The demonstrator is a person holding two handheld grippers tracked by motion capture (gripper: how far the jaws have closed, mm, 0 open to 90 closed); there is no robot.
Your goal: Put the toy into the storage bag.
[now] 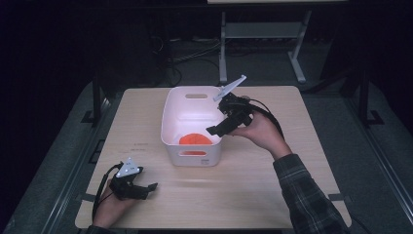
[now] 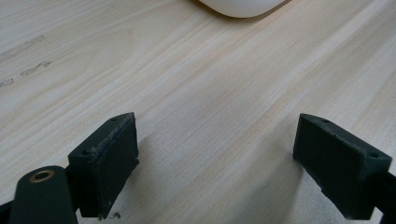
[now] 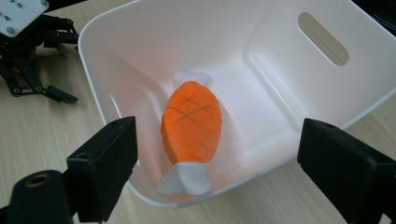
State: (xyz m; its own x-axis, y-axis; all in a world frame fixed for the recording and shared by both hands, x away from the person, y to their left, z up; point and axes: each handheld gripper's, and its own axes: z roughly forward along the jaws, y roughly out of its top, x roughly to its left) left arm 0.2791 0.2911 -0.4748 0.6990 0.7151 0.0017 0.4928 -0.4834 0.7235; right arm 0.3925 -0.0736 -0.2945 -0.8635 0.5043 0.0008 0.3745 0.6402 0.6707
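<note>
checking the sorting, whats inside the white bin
One orange plush fish with white ends lies on the floor of the white bin; whatever is beneath it is hidden.

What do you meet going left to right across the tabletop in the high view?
Left tool, open and empty near the table's front left corner → white bin with the orange plush fish lying inside → right tool, open and empty at the bin's right rim.

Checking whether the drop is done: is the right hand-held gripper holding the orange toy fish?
No, the orange toy fish lies in the white bin, the right hand-held gripper open above it.
</note>
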